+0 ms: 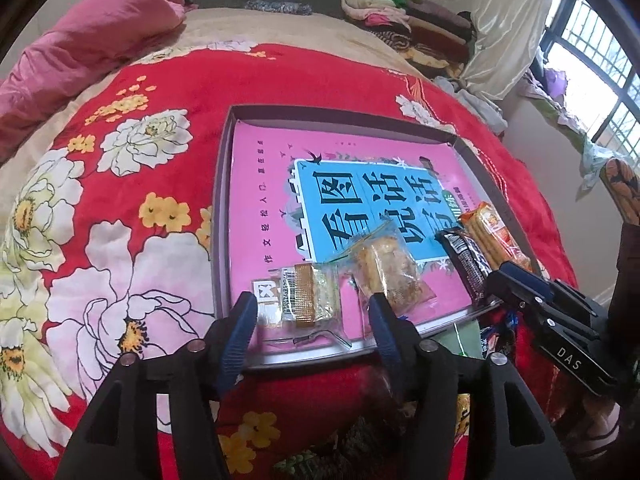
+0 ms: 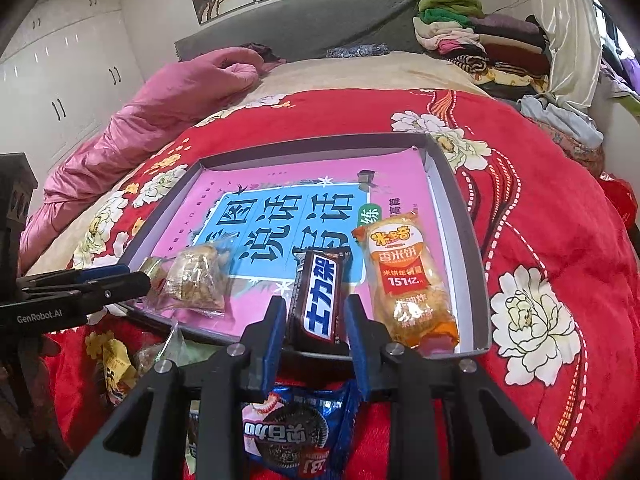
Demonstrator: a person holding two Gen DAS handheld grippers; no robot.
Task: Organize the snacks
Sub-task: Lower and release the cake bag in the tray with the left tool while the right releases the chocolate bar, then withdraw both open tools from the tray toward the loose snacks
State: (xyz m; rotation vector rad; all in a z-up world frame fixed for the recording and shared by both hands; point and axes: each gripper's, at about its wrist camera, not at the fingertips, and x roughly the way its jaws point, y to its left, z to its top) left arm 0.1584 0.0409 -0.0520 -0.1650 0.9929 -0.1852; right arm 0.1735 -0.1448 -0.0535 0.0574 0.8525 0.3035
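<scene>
A shallow grey box tray lies on a red floral bedspread with a pink book flat inside it. My left gripper is open over the tray's near edge. A small clear packet with a golden-brown cake lies between its fingers, and the pads do not press on it. Beside that lies a clear-wrapped pastry. My right gripper is shut on a dark brown chocolate bar at the tray's near rim. An orange rice-cracker pack lies in the tray to its right.
A blue cookie pack and a yellow packet lie on the bedspread in front of the tray. A pink quilt is bunched at the back left. Folded clothes are piled at the back right.
</scene>
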